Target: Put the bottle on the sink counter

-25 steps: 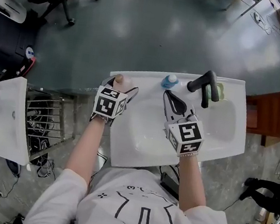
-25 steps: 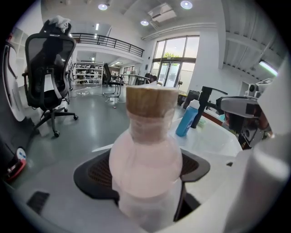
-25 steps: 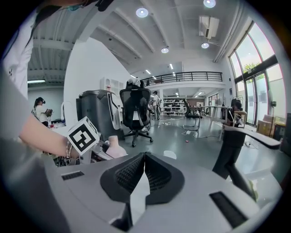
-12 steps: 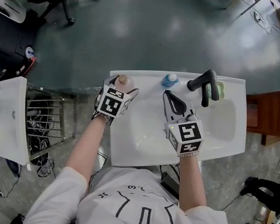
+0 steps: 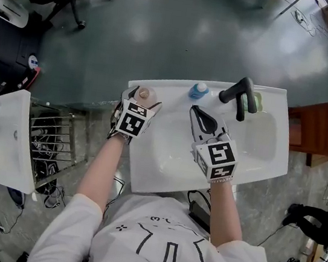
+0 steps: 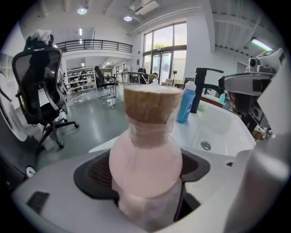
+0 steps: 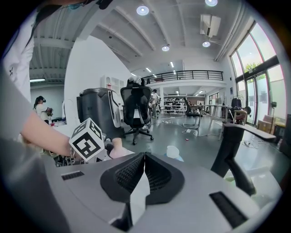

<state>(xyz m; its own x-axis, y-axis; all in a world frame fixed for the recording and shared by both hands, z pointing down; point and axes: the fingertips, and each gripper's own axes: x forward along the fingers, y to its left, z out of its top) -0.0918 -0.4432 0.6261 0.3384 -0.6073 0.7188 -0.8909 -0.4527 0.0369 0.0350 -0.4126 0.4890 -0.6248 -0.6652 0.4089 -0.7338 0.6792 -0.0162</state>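
Left gripper view: left gripper (image 6: 145, 175) clamps the bottle (image 6: 148, 136); set it upright, flat on the counter (image 5: 170, 88), before releasing. Right gripper (image 7: 143, 175) is pinched together, empty

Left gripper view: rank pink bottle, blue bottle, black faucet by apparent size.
1. pink bottle: far the largest, though it sits right at the camera, which inflates it.
2-3. black faucet and blue bottle: look about alike, so no ranking.
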